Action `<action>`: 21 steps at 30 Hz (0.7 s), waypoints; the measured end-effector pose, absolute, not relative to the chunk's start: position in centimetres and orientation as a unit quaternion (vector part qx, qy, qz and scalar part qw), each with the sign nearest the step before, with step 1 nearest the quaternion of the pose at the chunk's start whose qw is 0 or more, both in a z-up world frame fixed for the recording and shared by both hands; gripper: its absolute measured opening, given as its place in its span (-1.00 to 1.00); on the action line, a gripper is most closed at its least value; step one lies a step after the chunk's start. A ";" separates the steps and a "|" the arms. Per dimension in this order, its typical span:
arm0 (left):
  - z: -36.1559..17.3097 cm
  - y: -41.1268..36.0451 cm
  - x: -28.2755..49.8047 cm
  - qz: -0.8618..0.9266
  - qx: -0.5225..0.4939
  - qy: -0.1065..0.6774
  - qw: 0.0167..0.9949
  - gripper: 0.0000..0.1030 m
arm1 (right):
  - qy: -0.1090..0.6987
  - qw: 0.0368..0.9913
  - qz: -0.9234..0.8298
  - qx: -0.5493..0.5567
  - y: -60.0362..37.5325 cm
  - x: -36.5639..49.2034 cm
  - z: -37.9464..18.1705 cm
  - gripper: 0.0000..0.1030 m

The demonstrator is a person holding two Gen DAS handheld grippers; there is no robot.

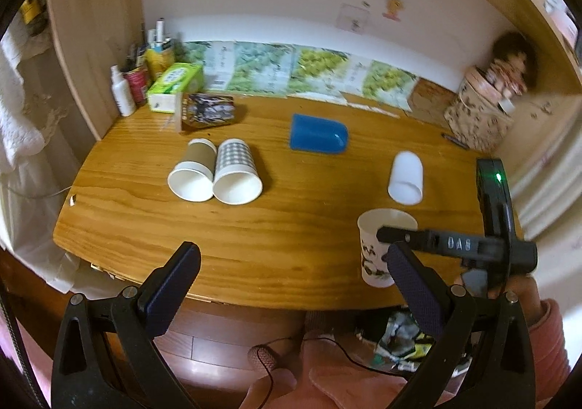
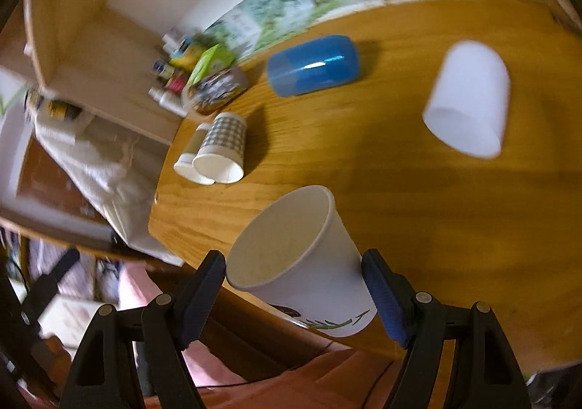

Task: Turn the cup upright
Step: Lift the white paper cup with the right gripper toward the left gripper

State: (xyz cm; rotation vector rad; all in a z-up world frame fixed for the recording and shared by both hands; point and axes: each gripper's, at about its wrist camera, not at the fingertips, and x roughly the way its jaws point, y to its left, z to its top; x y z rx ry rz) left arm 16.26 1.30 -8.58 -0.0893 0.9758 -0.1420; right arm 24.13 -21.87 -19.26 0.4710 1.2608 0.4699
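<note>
The right gripper [image 2: 293, 285] clamps the panda paper cup [image 2: 309, 263] mouth-up at the table's [image 2: 418, 209] near edge, lower centre of frame, the left gripper [image 1: 291, 285] gaping wide and empty, and squeezing could buckle the thin wall or tip it off.

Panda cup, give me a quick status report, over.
Right claw shut on panda cup, mouth up, at the table's near edge. Left claw open, holding nothing. Four other cups lie on their sides further back, none in the way.
</note>
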 end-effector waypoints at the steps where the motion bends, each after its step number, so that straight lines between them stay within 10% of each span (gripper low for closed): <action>1: -8.7 1.1 16.1 -0.075 -0.038 0.472 0.878 0.99 | 0.581 0.752 0.209 0.231 -22.2 24.0 -19.6 0.51; 21: -11.9 -1.4 16.0 -0.132 0.016 0.531 0.837 0.98 | 0.597 0.687 0.140 0.389 -25.4 25.5 -25.3 0.52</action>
